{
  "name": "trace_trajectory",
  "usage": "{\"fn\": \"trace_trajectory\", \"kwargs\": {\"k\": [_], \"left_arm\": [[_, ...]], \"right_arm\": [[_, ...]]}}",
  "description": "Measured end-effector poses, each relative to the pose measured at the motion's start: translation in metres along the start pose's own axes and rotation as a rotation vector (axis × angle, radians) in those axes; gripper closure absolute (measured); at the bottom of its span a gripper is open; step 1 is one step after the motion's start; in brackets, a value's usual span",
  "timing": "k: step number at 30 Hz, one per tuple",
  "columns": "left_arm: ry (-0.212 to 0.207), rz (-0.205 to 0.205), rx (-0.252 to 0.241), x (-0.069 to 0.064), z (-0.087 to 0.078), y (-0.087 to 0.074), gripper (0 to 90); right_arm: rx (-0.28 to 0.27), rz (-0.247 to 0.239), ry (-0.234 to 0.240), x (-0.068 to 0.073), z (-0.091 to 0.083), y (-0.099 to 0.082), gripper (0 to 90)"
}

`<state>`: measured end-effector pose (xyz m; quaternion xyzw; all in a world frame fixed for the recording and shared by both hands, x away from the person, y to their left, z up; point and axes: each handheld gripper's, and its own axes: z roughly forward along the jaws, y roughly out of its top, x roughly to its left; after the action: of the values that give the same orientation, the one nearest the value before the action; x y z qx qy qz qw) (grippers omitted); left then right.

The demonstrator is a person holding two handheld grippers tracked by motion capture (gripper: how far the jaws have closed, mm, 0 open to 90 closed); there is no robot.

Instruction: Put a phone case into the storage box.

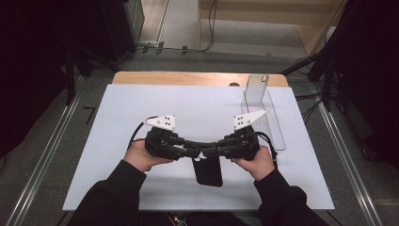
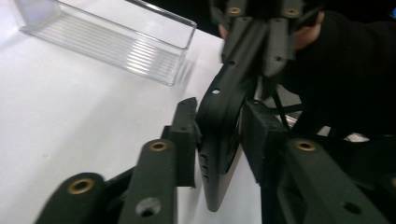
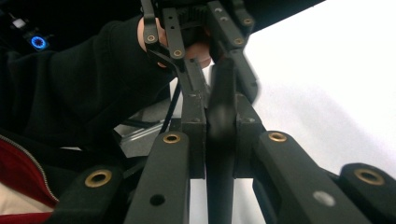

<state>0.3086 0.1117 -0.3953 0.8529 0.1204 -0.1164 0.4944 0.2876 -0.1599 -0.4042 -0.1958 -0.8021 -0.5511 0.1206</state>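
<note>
- Okay, black phone case (image 1: 207, 170) held up off the white table (image 1: 117, 155), near its front edge, well short of the clear tray (image 1: 275, 134) at the far right.
- Right tool (image 1: 209, 151) clamped tight on the case's edge; in the right gripper view both pads press flat against the case (image 3: 220, 140).
- Left tool (image 1: 197, 150) straddles the same case (image 2: 224, 135) from the other side, jaws only part closed; one pad touches, a slight gap at the other, can't tell if it's gripping.
- Tool tips nearly meet above the case, nearer the person than the tray (image 2: 112, 39).
- Dark sleeves (image 1: 113, 197) at the table's front edge.
</note>
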Motion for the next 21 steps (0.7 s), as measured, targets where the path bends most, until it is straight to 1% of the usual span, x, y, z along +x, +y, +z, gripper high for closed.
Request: {"fn": "trace_trajectory", "kwargs": {"k": [1,2,3,5,6,7,8,9,10,11,12,13,14,15,16,17,18,20,21], "left_arm": [[-0.011,0.004,-0.002,0.0,0.0,0.0,71.7],[-0.012,0.008,-0.002,-0.001,0.0,0.0,73.5],[-0.023,-0.002,-0.003,0.0,-0.001,0.001,74.9],[-0.028,-0.014,0.005,-0.001,0.0,0.002,76.6],[-0.032,-0.029,0.009,-0.001,0.0,0.003,76.9],[-0.025,-0.037,0.011,-0.001,-0.001,0.004,77.0],[-0.032,-0.047,0.015,-0.001,-0.001,0.005,77.1],[-0.025,-0.053,0.019,-0.002,-0.002,0.005,77.2],[-0.021,-0.075,0.025,-0.001,-0.003,0.006,77.2],[-0.01,-0.082,0.03,-0.001,-0.004,0.007,77.1],[0.005,-0.094,0.028,-0.002,-0.006,0.007,77.1],[0.021,-0.108,0.031,-0.002,-0.008,0.009,77.1],[0.04,-0.112,0.031,-0.003,-0.009,0.01,77.1],[0.052,-0.125,0.027,-0.003,-0.011,0.011,77.1],[0.065,-0.126,0.021,-0.004,-0.012,0.012,77.1],[0.081,-0.138,0.012,-0.004,-0.013,0.013,77.1],[0.098,-0.147,0.01,-0.005,-0.015,0.014,77.1],[0.147,-0.161,-0.001,-0.006,-0.017,0.016,77.0],[0.164,-0.168,-0.007,-0.006,-0.017,0.017,77.0]], "right_arm": [[-0.006,0.006,0.014,-0.002,-0.001,0.0,77.0],[-0.009,0.008,0.018,-0.003,-0.001,-0.001,76.6],[-0.013,0.014,0.022,-0.004,-0.002,-0.001,76.0],[-0.022,0.023,0.031,-0.006,-0.003,-0.001,73.8],[-0.025,0.02,0.024,-0.006,-0.003,-0.001,71.3],[-0.029,0.031,0.009,-0.006,-0.003,-0.001,68.1],[-0.036,0.031,-0.01,-0.006,-0.003,-0.001,60.1],[-0.051,0.031,-0.035,-0.005,-0.003,-0.001,50.2],[-0.062,0.028,-0.051,-0.005,-0.003,-0.001,45.9],[-0.066,0.027,-0.071,-0.005,-0.004,-0.001,42.0],[-0.071,0.026,-0.094,-0.004,-0.005,-0.001,35.6],[-0.076,0.023,-0.112,-0.003,-0.005,-0.002,32.3],[-0.077,0.017,-0.139,-0.002,-0.005,-0.003,30.3],[-0.078,0.012,-0.152,-0.001,-0.005,-0.003,28.1],[-0.078,-0.001,-0.176,0.001,-0.005,-0.005,26.4],[-0.076,-0.008,-0.193,0.002,-0.004,-0.005,24.6],[-0.078,-0.014,-0.208,0.003,-0.003,-0.006,21.8],[-0.085,-0.003,-0.221,0.005,-0.001,-0.007,15.9],[-0.085,-0.001,-0.234,0.006,0.002,-0.008,13.9]]}}
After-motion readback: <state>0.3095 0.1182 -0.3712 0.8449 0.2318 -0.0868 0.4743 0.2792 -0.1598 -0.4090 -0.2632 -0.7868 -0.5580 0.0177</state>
